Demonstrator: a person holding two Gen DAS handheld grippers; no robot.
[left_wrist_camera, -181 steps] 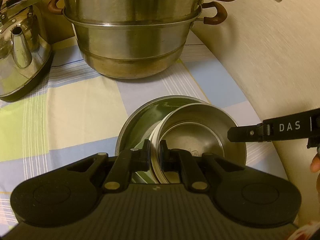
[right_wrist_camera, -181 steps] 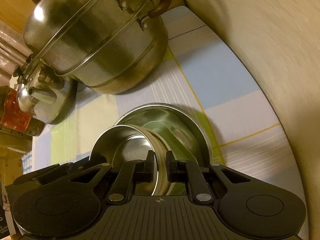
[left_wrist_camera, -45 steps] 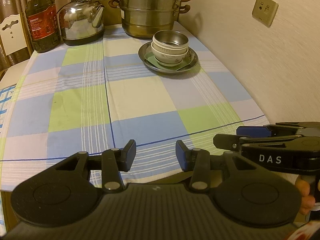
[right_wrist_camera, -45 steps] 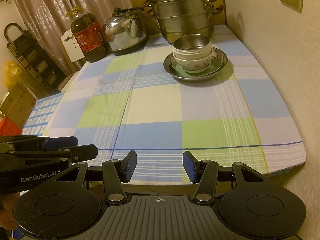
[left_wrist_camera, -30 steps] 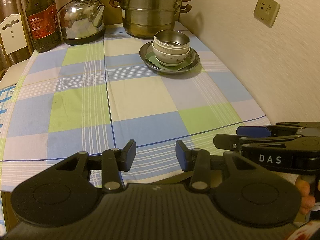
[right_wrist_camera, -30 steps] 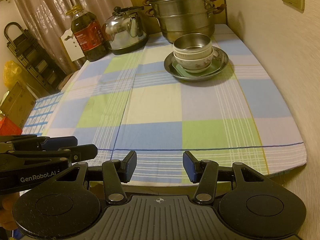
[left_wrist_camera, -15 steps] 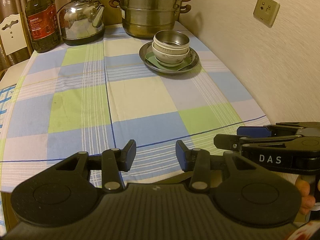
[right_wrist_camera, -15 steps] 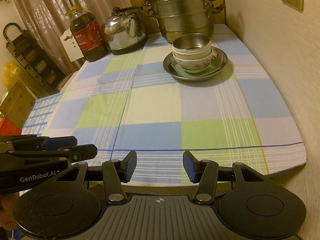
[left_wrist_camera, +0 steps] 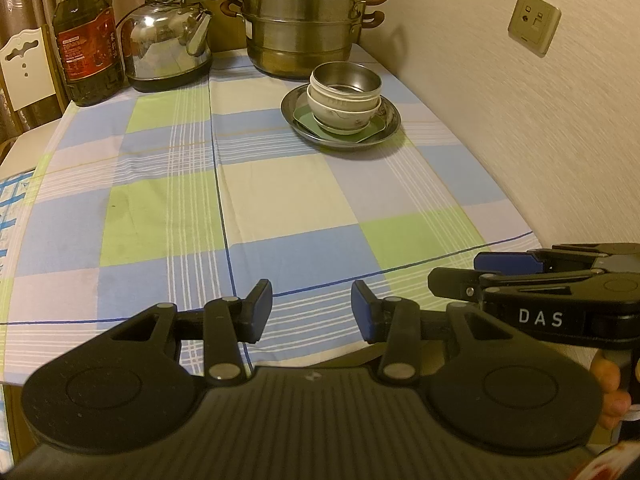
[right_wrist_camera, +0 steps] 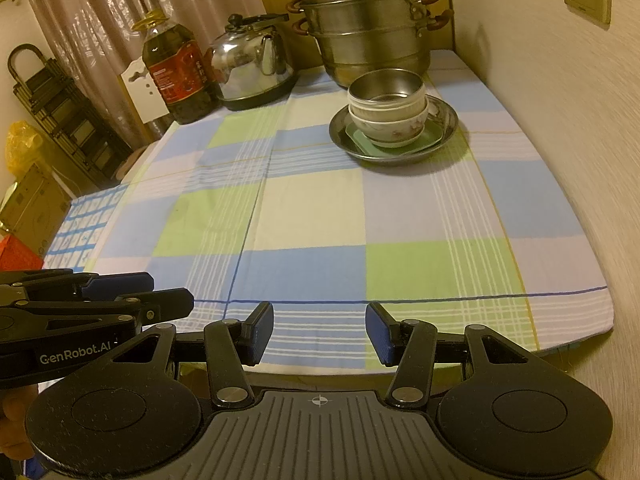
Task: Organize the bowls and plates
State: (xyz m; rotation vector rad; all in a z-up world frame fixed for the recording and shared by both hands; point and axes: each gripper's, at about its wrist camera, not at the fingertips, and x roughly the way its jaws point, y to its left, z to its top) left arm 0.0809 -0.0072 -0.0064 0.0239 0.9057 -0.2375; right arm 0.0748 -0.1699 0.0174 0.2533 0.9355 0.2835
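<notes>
A steel plate (left_wrist_camera: 384,130) (right_wrist_camera: 448,118) sits at the far right of the checked tablecloth (left_wrist_camera: 280,200), near the wall. On it lies a green square dish (left_wrist_camera: 304,114) (right_wrist_camera: 430,136), with a flowered white bowl (left_wrist_camera: 340,114) (right_wrist_camera: 388,128), another white bowl and a steel bowl (left_wrist_camera: 346,80) (right_wrist_camera: 386,84) stacked on top. My left gripper (left_wrist_camera: 311,312) is open and empty at the table's near edge. My right gripper (right_wrist_camera: 320,330) is open and empty beside it, also at the near edge.
A tall steel steamer pot (left_wrist_camera: 304,20) (right_wrist_camera: 368,20) stands behind the stack. A steel kettle (left_wrist_camera: 168,50) (right_wrist_camera: 252,68) and an oil bottle (left_wrist_camera: 86,40) (right_wrist_camera: 176,72) stand at the back left. The wall (left_wrist_camera: 520,120) runs along the right.
Six seconds ago both grippers were shut on the steel bowl's rim over the plate. Since then both have let go and drawn back to the near edge. Nothing has moved in the last 1.5 seconds.
</notes>
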